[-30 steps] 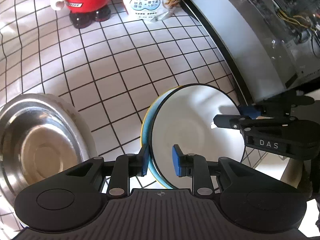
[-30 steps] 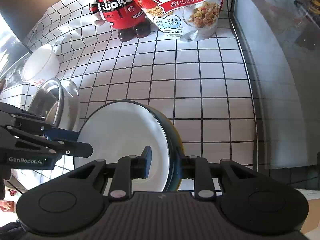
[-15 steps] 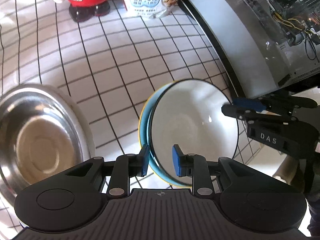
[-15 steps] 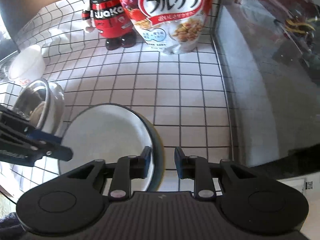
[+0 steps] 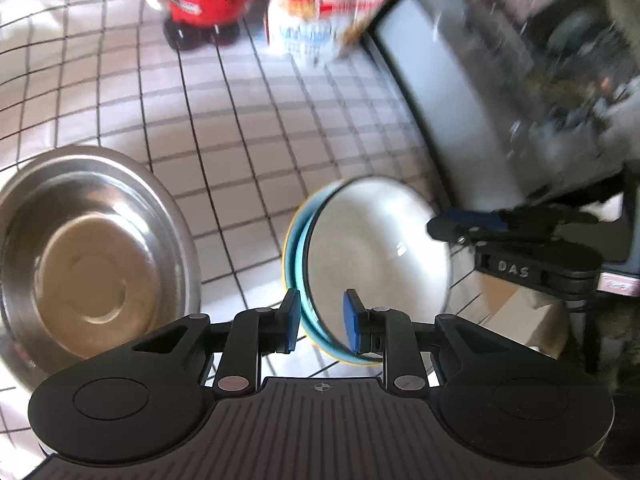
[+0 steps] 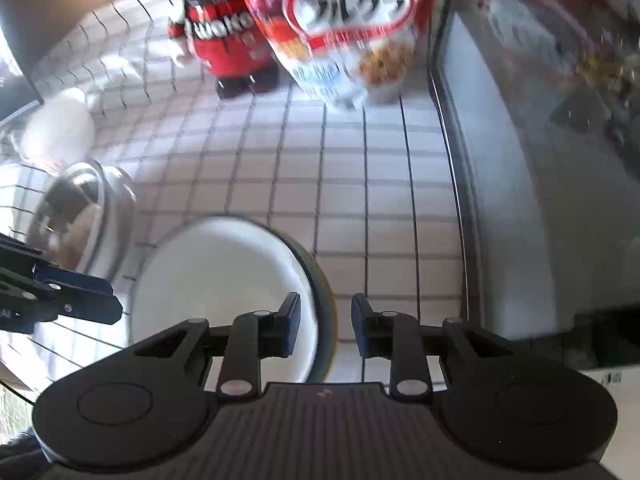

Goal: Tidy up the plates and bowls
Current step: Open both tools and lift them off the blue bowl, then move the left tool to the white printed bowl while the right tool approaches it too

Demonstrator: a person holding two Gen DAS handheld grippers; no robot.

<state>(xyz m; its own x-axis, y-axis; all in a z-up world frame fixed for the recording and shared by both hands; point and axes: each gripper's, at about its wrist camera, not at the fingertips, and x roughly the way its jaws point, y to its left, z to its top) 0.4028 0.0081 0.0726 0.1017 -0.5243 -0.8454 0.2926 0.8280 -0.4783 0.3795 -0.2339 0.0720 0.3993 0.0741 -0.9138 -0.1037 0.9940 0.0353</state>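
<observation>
Stacked bowls (image 5: 372,264), white inside, being carried tilted above the tiled counter (image 5: 248,128), rim between both the narrowly parted left gripper (image 5: 320,322) and right gripper (image 6: 326,326), steel bowl (image 5: 92,264) waiting unsorted alongside.
</observation>
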